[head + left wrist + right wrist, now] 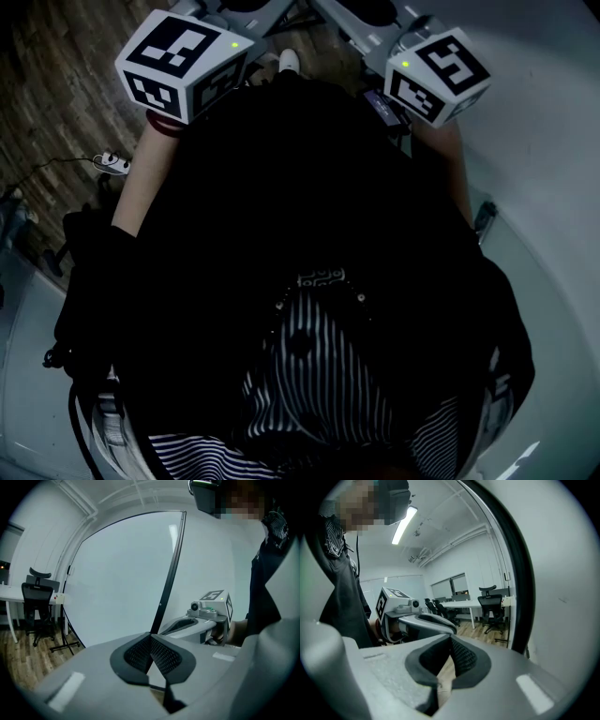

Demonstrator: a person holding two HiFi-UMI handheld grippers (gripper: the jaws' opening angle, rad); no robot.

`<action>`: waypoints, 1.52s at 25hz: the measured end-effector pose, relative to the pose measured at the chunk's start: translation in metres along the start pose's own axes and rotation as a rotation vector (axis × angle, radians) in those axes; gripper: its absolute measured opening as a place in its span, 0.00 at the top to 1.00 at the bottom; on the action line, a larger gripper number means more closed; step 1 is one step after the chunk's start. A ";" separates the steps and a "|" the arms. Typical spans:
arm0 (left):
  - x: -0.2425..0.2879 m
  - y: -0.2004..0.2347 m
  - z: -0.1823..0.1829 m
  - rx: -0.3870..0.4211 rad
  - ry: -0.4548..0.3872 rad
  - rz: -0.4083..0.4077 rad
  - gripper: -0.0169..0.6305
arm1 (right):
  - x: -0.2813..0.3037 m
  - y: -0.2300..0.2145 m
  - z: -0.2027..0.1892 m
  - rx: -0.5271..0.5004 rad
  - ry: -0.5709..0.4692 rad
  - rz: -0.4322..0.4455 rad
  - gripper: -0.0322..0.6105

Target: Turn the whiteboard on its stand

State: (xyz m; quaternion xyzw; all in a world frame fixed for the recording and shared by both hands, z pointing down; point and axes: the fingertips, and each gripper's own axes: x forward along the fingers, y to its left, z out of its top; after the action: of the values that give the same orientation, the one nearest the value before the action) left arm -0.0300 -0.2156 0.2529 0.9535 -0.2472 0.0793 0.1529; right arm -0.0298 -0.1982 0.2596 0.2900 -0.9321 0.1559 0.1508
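The whiteboard (pixel 117 573) is a large white panel in a black frame, and its thick black edge (pixel 168 573) runs down to just behind my left gripper (pixel 150 638). That gripper is shut, its pads meeting with nothing between them. In the right gripper view the same black edge (pixel 521 578) curves down on the right, with the white board (pixel 565 573) beyond it. My right gripper (pixel 450 641) is shut and empty, close beside that edge. Each gripper sees the other (pixel 211 613) (pixel 410 613). In the head view only the marker cubes (pixel 178 61) (pixel 439 73) show.
The person's dark top and striped shirt (pixel 319 375) fill most of the head view. A black stand foot (pixel 65 645) rests on the wooden floor. White desks with black office chairs (pixel 492 604) (pixel 37 604) stand behind. A power strip (pixel 112 162) lies on the floor.
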 end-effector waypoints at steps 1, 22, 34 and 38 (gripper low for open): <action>0.000 0.000 -0.001 -0.007 -0.001 -0.002 0.98 | 0.000 0.000 -0.001 0.000 0.005 -0.003 0.95; 0.023 -0.009 0.003 -0.090 -0.023 0.007 0.97 | -0.044 -0.033 -0.004 0.017 0.010 -0.237 0.86; 0.080 -0.030 0.003 -0.063 0.010 -0.007 0.97 | -0.068 -0.106 -0.035 0.069 0.074 -0.416 0.62; 0.071 -0.026 0.004 -0.066 0.010 0.011 0.97 | -0.057 -0.104 -0.042 0.071 0.102 -0.405 0.60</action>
State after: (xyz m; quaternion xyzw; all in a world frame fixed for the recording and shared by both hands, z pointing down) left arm 0.0450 -0.2271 0.2592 0.9462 -0.2541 0.0768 0.1848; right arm 0.0840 -0.2356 0.2975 0.4682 -0.8399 0.1697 0.2157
